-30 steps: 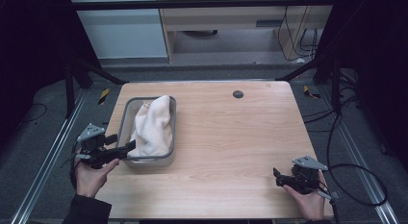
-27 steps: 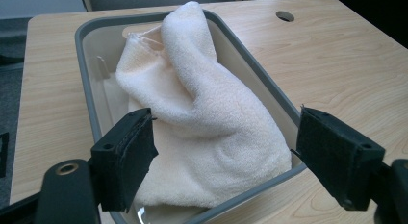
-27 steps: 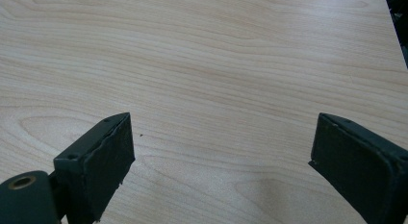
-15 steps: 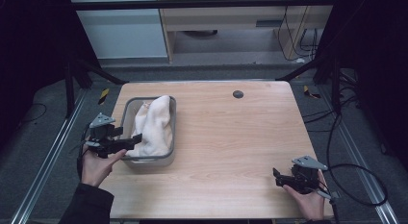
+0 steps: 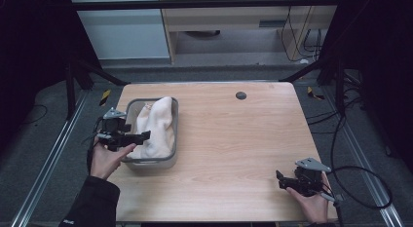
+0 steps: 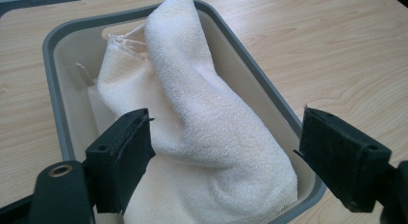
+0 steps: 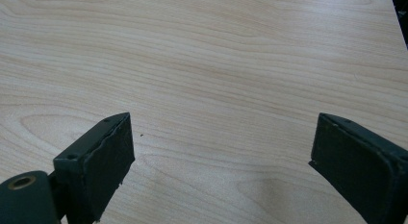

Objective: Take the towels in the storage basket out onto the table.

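Note:
A cream-white towel [image 5: 158, 122] lies bunched in a grey bin [image 5: 174, 121] on the left part of the wooden table. My left gripper [image 5: 145, 135] hovers over the bin's near-left rim, and its tips reach over the towel. In the left gripper view the towel [image 6: 192, 99] rises between the wide-apart jaws of the left gripper [image 6: 226, 120], and neither pad presses on it; the grey bin [image 6: 46, 46] rims it. My right gripper [image 5: 279, 179] rests near the table's front right corner. In the right gripper view the right gripper [image 7: 221, 125] is open over bare wood.
A small dark round hole [image 5: 240, 95] sits near the table's [image 5: 234, 144] far edge. Black cables [image 5: 360, 178] trail off the right side. Metal frame rails run along the floor on both sides.
My left hand has carried its gripper away from the table's front edge, farther along the bin's left side and over the towel. The right gripper has stayed where it was.

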A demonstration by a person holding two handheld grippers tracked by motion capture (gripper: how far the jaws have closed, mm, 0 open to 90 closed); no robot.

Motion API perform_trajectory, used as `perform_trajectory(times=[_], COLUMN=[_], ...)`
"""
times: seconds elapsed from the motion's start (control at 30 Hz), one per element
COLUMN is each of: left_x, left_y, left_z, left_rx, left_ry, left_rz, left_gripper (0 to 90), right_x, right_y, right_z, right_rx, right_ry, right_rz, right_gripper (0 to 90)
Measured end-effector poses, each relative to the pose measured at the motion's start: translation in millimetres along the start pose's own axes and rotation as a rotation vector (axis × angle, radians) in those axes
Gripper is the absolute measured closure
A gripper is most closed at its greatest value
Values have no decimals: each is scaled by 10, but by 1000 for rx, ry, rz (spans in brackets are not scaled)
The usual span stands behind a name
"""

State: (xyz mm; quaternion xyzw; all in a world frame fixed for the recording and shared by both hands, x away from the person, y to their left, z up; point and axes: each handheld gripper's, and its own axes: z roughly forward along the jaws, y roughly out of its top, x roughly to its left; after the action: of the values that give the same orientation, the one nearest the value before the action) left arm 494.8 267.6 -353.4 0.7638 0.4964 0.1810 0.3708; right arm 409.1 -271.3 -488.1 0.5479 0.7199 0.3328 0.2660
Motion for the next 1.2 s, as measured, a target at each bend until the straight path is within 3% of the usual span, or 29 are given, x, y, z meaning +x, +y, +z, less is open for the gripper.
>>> perform_trajectory(times=[1.2], left_x=[-9], left_y=[268], left_z=[491], left_rx=[209], left_ry=[30], left_rz=[6], left_gripper=[150], right_x=[-13], right_y=[0], right_z=[33], right_rx=[23], right_ry=[16], right_rz=[5], right_gripper=[77])
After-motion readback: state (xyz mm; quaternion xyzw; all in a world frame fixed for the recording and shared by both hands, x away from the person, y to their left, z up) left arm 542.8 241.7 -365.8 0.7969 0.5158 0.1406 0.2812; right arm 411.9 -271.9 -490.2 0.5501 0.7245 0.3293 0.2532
